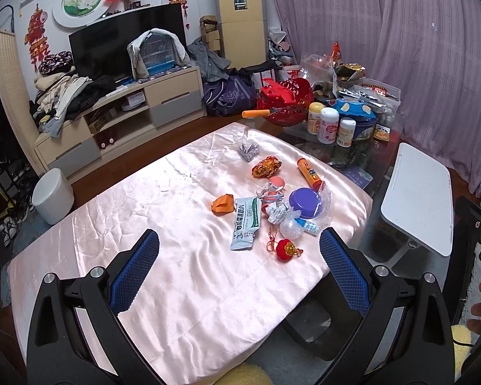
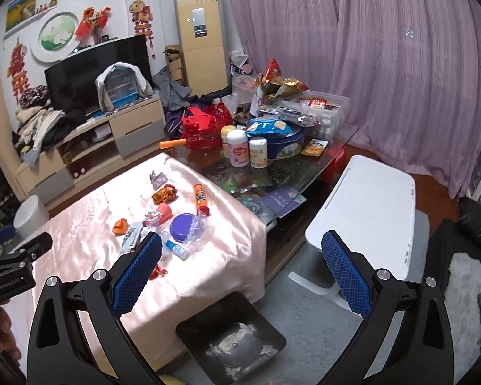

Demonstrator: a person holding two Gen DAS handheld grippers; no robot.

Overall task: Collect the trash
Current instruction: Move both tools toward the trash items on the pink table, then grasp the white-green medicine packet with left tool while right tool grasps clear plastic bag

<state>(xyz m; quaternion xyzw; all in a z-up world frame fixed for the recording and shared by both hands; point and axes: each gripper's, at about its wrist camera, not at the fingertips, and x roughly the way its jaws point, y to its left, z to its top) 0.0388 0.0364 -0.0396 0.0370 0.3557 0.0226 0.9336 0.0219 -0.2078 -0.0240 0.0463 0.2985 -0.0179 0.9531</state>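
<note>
— Are the tongs holding anything?

— No. The left gripper (image 1: 239, 240) hangs over the near part of the pink satin cloth (image 1: 182, 288) with its blue pads spread as wide as they go, nothing between them but cloth. The right gripper (image 2: 242, 240) is just as wide and empty, hanging past the cloth's right-hand edge.

— Where's the trash?

— All ahead of the left tongs, beyond the fingertips. Nearest is a small red lantern charm (image 1: 284, 247), just beyond the gap and towards the right finger. Past it lies a white and green packet (image 1: 245, 223), with a folded orange wrapper (image 1: 223, 204) to its left. Crumpled foil (image 1: 277, 212) sits right of the packet, touching clear plastic wrap (image 1: 324, 207) that half covers a purple lid (image 1: 304, 202). A small blue-capped bottle (image 1: 309, 225) lies in front of the lid. Further off are an orange tube (image 1: 309, 173), a red and gold wrapper (image 1: 266, 167) and a grey crumpled packet (image 1: 248, 151).

— And from the right tongs?

— The same heap lies up and left of its left finger. Below the gap, on the floor, stands a black bin (image 2: 231, 337), open-topped. A white folding table (image 2: 365, 211) is beyond the right finger.
</note>
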